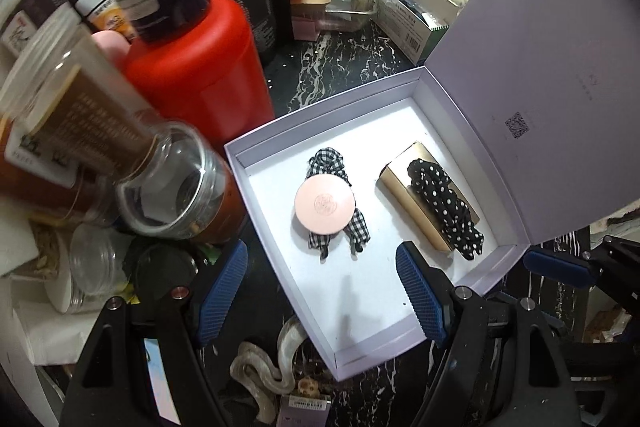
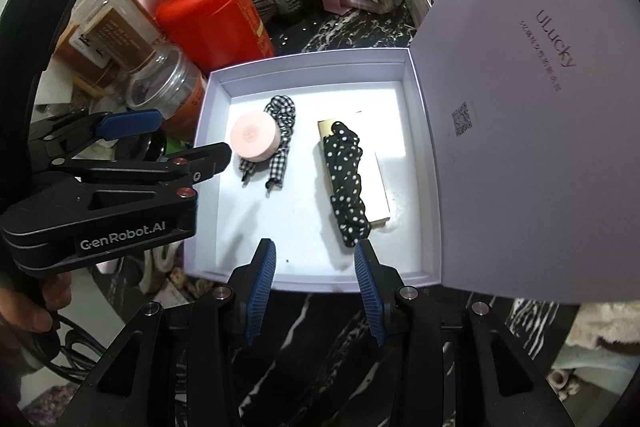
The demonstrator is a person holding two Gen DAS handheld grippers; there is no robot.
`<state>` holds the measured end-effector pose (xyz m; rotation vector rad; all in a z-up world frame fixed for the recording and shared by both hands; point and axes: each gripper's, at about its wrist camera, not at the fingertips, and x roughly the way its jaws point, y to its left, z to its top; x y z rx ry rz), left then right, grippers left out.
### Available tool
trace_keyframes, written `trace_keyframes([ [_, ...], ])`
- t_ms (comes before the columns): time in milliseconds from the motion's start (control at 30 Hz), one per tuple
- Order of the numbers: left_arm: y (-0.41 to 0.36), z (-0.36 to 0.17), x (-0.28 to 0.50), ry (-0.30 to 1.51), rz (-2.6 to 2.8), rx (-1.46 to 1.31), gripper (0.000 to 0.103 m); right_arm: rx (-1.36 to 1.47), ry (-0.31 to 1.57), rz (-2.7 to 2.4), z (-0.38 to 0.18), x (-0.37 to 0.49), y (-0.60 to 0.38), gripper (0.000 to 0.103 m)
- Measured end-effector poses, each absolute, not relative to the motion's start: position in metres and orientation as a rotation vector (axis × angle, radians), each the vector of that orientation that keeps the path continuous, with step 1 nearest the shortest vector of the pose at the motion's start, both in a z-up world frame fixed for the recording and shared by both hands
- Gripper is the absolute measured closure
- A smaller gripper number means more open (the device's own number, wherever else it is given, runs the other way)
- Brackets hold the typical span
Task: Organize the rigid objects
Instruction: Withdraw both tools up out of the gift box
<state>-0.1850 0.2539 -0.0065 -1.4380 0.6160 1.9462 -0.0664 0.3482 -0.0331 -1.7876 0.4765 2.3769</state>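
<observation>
Box (image 2: 418, 163) lies open just ahead of both tools. Left gripper (image 1: 320, 291) stands wide and empty; right gripper (image 2: 316, 291) narrower, also empty. Pink compact (image 1: 324, 202), ahead of the left jaws on a gingham scrunchie (image 1: 344, 223), looks rigid, light and smooth-sided: grip across its rim.

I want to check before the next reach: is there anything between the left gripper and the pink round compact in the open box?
Nothing visible blocks it. The left gripper hangs open above the box, and the pink round compact lies uncovered on a checked scrunchie. The raised lid stands off to the side.
</observation>
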Motion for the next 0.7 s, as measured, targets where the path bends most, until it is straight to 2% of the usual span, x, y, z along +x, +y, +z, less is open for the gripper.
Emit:
trace_keyframes([
  [700, 0.179, 0.012, -0.141, 0.503, 2.051, -1.465, 0.026, -1.811, 0.394, 2.473, -0.018, -0.031, 0.3, 0.062],
])
